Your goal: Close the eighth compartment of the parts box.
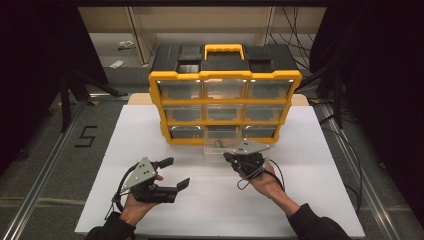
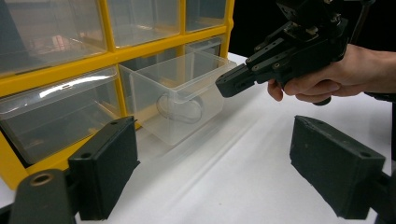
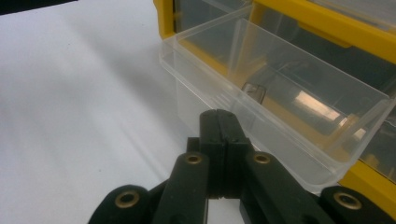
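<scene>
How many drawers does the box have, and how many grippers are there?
Drawers shut in the box: 8
Drawer pulled out: 1
Left gripper, open: 1
Right gripper, shut: 1
Total: 9 drawers and 2 grippers, 11 things

High view: above your side, facing forward and down, far. Your gripper views: low, close, both sharing the pulled-out clear plastic drawer (image 2: 180,100) of the yellow-framed organiser cabinet (image 1: 225,106).
</scene>
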Demonstrator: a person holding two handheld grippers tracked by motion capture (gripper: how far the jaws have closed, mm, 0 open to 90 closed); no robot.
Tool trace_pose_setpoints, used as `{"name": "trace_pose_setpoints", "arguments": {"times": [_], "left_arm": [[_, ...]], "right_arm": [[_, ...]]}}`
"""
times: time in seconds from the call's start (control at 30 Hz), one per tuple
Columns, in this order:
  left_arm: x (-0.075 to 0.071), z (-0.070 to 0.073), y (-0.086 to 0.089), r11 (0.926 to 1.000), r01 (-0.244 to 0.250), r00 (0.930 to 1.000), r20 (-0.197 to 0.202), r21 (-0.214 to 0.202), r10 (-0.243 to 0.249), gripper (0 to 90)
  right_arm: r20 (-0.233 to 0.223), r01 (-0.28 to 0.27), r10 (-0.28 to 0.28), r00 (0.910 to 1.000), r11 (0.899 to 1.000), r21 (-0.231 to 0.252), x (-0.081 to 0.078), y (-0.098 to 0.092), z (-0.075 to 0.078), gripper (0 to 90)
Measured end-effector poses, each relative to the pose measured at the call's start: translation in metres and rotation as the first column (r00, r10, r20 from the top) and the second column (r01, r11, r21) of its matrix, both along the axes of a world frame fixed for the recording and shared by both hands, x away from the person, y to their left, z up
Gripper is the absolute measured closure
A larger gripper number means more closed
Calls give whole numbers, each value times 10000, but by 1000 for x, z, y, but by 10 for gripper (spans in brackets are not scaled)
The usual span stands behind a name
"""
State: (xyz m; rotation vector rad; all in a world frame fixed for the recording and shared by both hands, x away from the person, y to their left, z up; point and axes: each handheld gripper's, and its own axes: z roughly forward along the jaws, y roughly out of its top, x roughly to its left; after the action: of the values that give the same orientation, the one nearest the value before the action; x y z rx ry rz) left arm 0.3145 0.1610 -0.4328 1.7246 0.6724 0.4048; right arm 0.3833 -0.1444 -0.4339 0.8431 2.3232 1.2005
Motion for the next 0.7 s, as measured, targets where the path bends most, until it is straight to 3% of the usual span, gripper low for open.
{"name": "trace_pose_setpoints", "arguments": {"times": [0.7], "left_arm": [[1,0,0,10000,-2,10000,-20,-1,2,150]], "right_arm": [[304,385,-382,9988,9992,-106,12,2,-1,900]]}}
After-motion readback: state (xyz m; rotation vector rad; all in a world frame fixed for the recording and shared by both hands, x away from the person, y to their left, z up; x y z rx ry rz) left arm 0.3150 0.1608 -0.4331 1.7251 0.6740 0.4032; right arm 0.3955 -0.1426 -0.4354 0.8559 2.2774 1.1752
